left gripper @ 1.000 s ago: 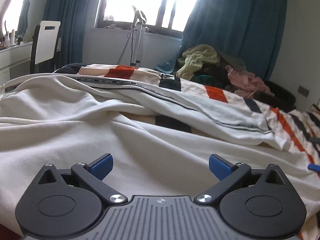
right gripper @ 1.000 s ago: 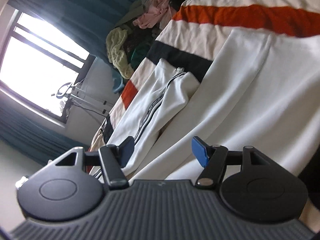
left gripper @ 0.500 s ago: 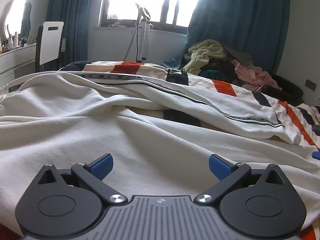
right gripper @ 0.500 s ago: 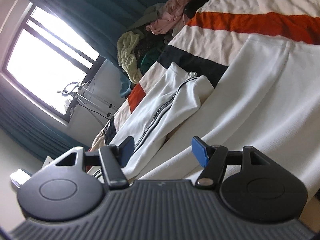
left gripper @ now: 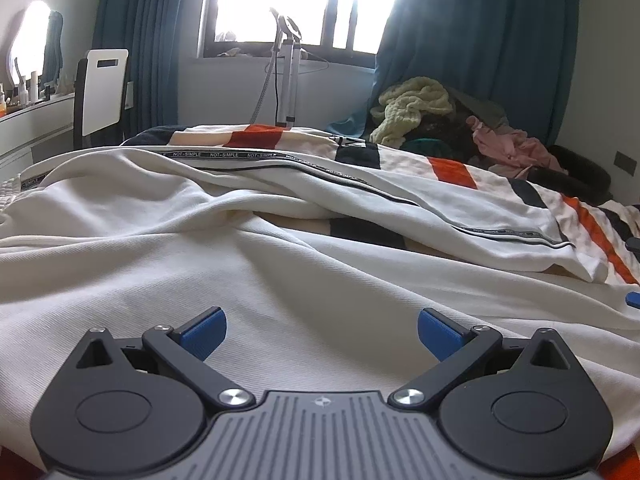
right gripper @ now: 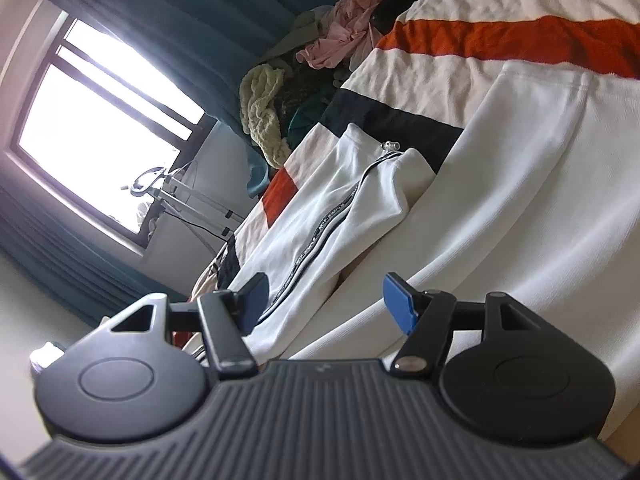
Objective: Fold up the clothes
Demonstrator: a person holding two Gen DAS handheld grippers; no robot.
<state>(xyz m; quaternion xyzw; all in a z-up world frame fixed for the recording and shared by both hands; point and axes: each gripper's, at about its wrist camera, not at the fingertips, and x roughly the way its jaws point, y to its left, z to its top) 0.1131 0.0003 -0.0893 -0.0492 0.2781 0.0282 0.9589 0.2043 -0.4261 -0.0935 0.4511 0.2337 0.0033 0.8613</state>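
Observation:
White trousers (left gripper: 280, 264) with a black lettered side stripe lie spread and wrinkled on a striped bed (left gripper: 452, 168). My left gripper (left gripper: 322, 332) is open and empty, low over the near leg of the trousers. My right gripper (right gripper: 326, 300) is open and empty, tilted, just above the trousers (right gripper: 520, 200) near the gap between the two legs. The far leg with the stripe (right gripper: 332, 216) ends at a cuff on the bed cover (right gripper: 500, 40). The right gripper's blue fingertip (left gripper: 633, 298) shows at the right edge of the left wrist view.
A pile of other clothes (left gripper: 440, 120) sits at the far end of the bed, also in the right wrist view (right gripper: 304, 80). A garment steamer stand (left gripper: 288, 76) is by the window. A white chair (left gripper: 102, 92) and desk stand at the left. Blue curtains hang behind.
The left gripper has tipped up slightly, showing more of the room. The right gripper has shifted a little along the trousers. Both stayed open.

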